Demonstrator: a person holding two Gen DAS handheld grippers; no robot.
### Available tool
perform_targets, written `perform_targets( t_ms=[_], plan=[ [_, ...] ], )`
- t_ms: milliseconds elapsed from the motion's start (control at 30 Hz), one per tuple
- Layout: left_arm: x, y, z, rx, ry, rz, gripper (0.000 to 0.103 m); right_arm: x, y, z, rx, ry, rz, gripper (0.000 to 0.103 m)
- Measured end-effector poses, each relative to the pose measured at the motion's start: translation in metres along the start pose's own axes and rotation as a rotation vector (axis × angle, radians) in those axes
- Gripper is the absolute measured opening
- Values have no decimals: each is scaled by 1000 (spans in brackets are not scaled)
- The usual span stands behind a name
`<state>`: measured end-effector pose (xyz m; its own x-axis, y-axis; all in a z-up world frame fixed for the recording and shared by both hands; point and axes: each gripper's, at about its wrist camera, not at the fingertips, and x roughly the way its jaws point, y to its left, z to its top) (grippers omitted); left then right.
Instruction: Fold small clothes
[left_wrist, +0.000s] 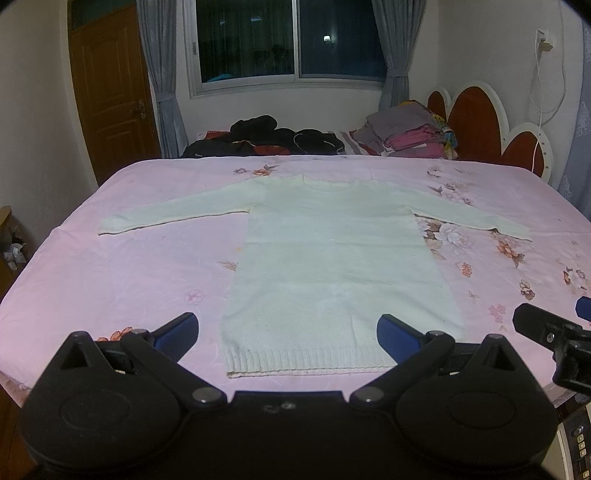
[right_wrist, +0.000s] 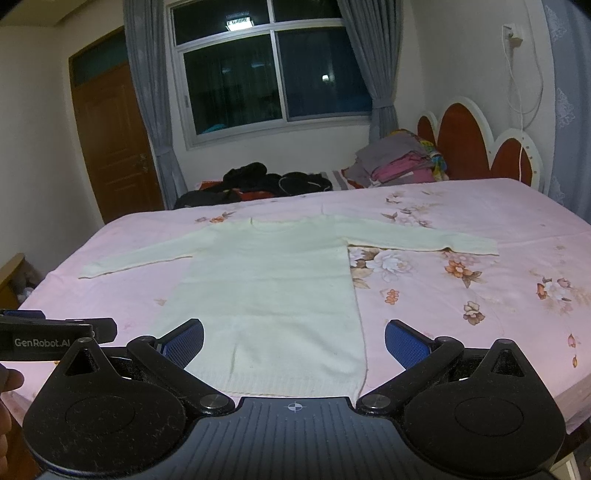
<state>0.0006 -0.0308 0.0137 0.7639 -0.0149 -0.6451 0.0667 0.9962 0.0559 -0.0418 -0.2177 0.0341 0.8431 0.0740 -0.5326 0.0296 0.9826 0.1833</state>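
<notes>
A small cream knit sweater (left_wrist: 332, 251) lies flat on the pink floral bed sheet (left_wrist: 129, 266), sleeves spread out to both sides, ribbed hem nearest me. It also shows in the right wrist view (right_wrist: 266, 280). My left gripper (left_wrist: 288, 332) is open and empty, just above the hem at the near bed edge. My right gripper (right_wrist: 293, 341) is open and empty, over the hem's right part. The right gripper shows at the right edge of the left wrist view (left_wrist: 554, 328); the left gripper shows at the left edge of the right wrist view (right_wrist: 55, 334).
Dark clothes (left_wrist: 266, 136) and a stack of folded grey and pink clothes (left_wrist: 410, 133) lie at the far side of the bed. A red and white headboard (left_wrist: 480, 122) stands at the right. A wooden door (left_wrist: 110, 92) is at the back left.
</notes>
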Motion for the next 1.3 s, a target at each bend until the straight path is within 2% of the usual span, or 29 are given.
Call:
perform_targets(
  t_ms=[833,1300],
  plan=[
    [22,1,11,-8,31,12,103,17,-7,4,3,11,-12,103],
    [46,12,25,-3,47,21,103,48,-6,12,-29,13,-34,103]
  ],
)
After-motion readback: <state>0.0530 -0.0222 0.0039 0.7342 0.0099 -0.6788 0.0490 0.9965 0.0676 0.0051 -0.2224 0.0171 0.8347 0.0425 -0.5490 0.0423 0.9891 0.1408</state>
